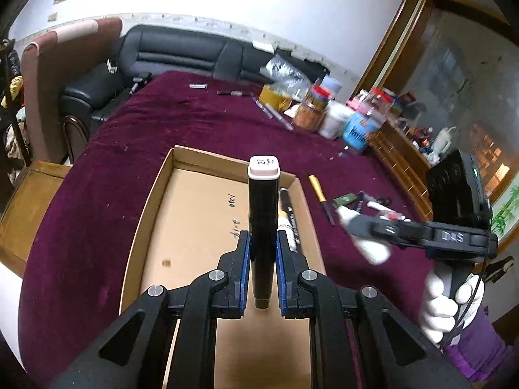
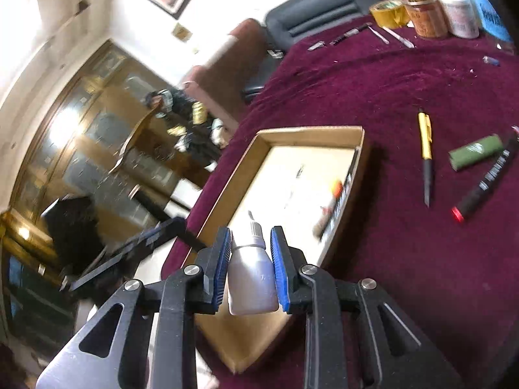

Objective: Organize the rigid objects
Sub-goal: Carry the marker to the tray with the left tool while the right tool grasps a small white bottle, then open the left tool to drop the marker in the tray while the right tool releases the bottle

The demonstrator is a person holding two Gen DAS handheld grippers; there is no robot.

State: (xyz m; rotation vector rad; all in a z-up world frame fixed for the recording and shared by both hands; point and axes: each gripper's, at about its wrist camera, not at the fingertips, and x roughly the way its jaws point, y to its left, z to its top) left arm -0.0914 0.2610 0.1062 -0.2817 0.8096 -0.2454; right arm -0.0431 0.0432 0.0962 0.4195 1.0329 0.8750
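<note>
Black marker (image 1: 263, 227) pinched by L gripper (image 1: 262, 259), white bottle (image 2: 251, 278) by R gripper (image 2: 251, 259), over cardboard box (image 1: 152, 214); release into box likely needed next.

Left tongs (image 1: 262, 249): black frame, blue pads, silver rivets. Marker (image 1: 262, 227) in them: black barrel, pale pinkish-white cap printed "27" in black. Right tongs (image 2: 251, 259): same black frame and blue pads. Bottle (image 2: 251, 278) in them: white body, white nozzle. Cardboard box (image 1: 146, 210): plain brown, dark handwritten marks on its floor. Worktop (image 1: 162, 123) cover: deep maroon, flecked with pale lint. Pen (image 2: 426, 149): yellow upper half, black lower half. Cylinder (image 2: 475, 152): olive green, faint pale print. Second marker (image 2: 483, 184): black with white lettering, red end. Gloved hand (image 1: 451, 304): white glove, purple sleeve.
</note>
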